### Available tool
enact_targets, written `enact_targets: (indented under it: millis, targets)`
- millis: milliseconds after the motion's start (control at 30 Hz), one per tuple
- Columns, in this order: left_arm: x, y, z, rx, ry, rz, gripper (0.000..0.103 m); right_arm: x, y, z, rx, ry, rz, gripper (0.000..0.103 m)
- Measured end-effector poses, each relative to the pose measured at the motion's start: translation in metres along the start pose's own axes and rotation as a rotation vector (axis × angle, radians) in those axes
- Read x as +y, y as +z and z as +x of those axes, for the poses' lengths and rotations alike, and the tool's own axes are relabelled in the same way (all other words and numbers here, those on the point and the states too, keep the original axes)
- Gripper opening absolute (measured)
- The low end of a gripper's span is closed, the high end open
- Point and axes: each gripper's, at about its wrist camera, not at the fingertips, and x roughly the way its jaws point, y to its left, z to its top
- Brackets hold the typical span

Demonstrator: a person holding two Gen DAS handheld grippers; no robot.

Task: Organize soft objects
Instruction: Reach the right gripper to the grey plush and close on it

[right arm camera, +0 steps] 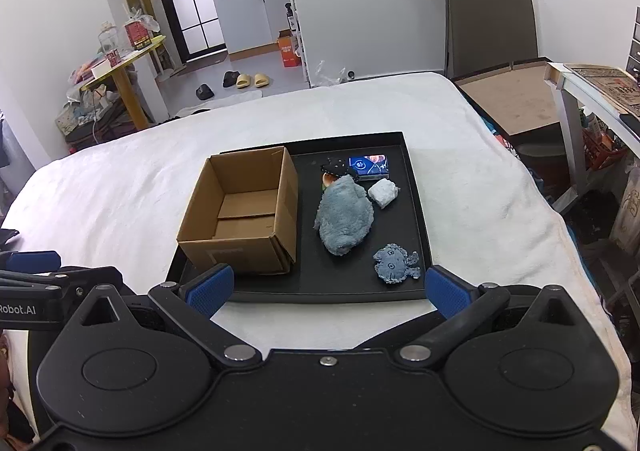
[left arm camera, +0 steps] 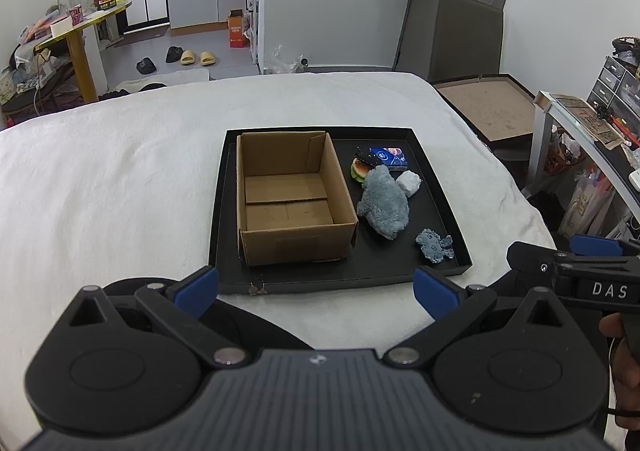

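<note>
A black tray [left arm camera: 448, 207] [right arm camera: 416, 211] lies on a white bed. In its left half stands an open, empty cardboard box [left arm camera: 292, 195] [right arm camera: 244, 211]. To the box's right lie a fluffy grey-blue plush [left arm camera: 384, 203] [right arm camera: 346, 215], a small blue fabric toy [left arm camera: 434, 245] [right arm camera: 396, 263], a white crumpled wad [left arm camera: 409, 182] [right arm camera: 383, 191], a blue card box [left arm camera: 390, 157] [right arm camera: 370, 165], a black spotted piece [right arm camera: 338, 167] and a watermelon-slice toy [left arm camera: 358, 170]. My left gripper [left arm camera: 316, 289] is open and empty before the tray's near edge. My right gripper [right arm camera: 328, 289] is open and empty there too.
The white bed cover [left arm camera: 120, 191] [right arm camera: 480, 171] surrounds the tray. A brown board [left arm camera: 488, 111] and a cluttered desk [left arm camera: 592, 123] stand on the right. A yellow table [left arm camera: 76, 35] and slippers [left arm camera: 198, 57] are far left on the floor. The right gripper's body [left arm camera: 580, 271] shows at right.
</note>
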Motion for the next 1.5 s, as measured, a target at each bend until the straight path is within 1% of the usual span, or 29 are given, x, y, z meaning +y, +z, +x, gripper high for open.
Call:
enact_targets:
  millis: [300, 600, 767, 933, 1133, 1500]
  targets:
    - [0.004, 0.003, 0.008, 0.001, -0.011, -0.003, 0.103, 0.000, 0.003, 0.004, -0.012, 0.010, 0.014, 0.103]
    - [0.009, 0.008, 0.030, 0.019, 0.003, 0.019, 0.103, -0.007, 0.004, 0.024, 0.019, 0.025, 0.028, 0.103]
    - [0.018, 0.011, 0.045, 0.028, 0.005, -0.002, 0.103, -0.011, 0.003, 0.039, 0.041, 0.022, 0.034, 0.103]
    - [0.028, 0.014, 0.061, 0.035, 0.028, -0.007, 0.103, -0.019, 0.003, 0.057, 0.060, 0.035, 0.072, 0.103]
    - [0.047, 0.022, 0.079, 0.029, 0.043, -0.054, 0.103, -0.029, 0.004, 0.080, 0.072, 0.026, 0.125, 0.103]
    - [0.067, 0.032, 0.118, 0.068, 0.111, -0.086, 0.102, -0.045, 0.011, 0.120, 0.082, 0.039, 0.177, 0.103]
